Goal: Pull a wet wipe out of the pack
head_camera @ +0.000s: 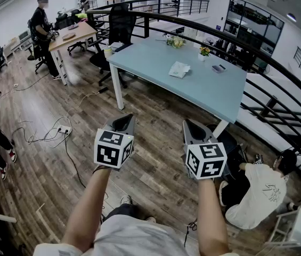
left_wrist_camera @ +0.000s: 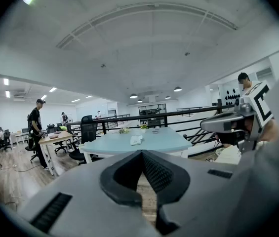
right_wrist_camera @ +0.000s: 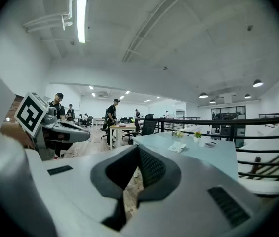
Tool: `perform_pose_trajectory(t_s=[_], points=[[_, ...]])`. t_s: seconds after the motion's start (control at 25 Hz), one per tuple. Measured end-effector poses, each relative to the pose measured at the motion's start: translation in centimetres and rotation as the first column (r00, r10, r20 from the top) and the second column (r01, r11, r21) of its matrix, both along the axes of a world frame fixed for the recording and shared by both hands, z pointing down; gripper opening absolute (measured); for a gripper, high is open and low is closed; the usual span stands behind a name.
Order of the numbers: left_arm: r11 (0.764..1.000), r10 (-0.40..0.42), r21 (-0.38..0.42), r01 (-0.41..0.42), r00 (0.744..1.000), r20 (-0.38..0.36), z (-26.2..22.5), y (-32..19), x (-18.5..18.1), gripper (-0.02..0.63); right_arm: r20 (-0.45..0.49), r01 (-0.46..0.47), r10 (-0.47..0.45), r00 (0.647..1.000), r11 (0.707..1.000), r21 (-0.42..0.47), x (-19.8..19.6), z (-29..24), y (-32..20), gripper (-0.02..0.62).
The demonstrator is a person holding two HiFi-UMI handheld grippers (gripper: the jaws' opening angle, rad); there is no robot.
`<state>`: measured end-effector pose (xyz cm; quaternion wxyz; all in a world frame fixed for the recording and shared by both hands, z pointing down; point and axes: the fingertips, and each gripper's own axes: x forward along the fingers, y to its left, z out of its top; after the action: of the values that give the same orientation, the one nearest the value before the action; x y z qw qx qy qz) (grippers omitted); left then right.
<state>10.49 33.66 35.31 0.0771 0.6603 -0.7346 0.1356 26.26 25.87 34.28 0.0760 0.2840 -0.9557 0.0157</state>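
The wet wipe pack [head_camera: 179,69] is a small white packet lying flat on the light blue table [head_camera: 214,89], well ahead of both grippers. It also shows far off in the left gripper view [left_wrist_camera: 137,140] and the right gripper view [right_wrist_camera: 177,146]. My left gripper [head_camera: 124,122] and right gripper [head_camera: 192,127] are held side by side over the wooden floor, short of the table. Both point towards the table and slightly down. In each one's own view the jaws are shut tip to tip with nothing between them: left gripper [left_wrist_camera: 141,153], right gripper [right_wrist_camera: 138,149].
A small flower pot [head_camera: 204,51], a bunch of flowers [head_camera: 175,41] and a dark flat item [head_camera: 218,68] lie on the table. A black railing [head_camera: 257,52] runs behind it. An office chair [head_camera: 119,23] stands at its far left corner. A person [head_camera: 257,191] sits on the floor at right. Cables and a power strip [head_camera: 64,129] lie at left.
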Motion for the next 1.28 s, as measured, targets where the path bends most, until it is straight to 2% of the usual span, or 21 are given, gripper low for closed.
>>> perform_pose_trajectory(t_s=[0.24, 0.48, 0.84, 1.28], points=[[1.000, 0.004, -0.012, -0.004, 1.000, 0.009, 0.6, -0.2, -0.7, -0.008, 0.011, -0.009, 0.009, 1.000, 1.000, -0.010, -0.4, 0.5, 0.0, 0.005], [0.998, 0.048, -0.029, -0.047, 0.999, 0.019, 1.1, -2.4, -1.2, -0.004, -0.001, -0.018, 0.018, 1.000, 1.000, -0.011, -1.3, 0.9, -1.6, 0.005], [0.996, 0.084, -0.018, -0.084, 0.996, -0.017, 1.6, -8.2, -3.5, -0.003, -0.023, -0.024, 0.024, 0.999, 1.000, -0.007, -4.1, 1.5, -5.8, 0.009], [0.983, 0.170, -0.066, -0.170, 0.985, 0.004, 2.2, -16.5, -8.1, -0.003, -0.033, -0.073, 0.072, 0.997, 0.997, -0.030, -9.1, 1.2, -12.4, 0.074]])
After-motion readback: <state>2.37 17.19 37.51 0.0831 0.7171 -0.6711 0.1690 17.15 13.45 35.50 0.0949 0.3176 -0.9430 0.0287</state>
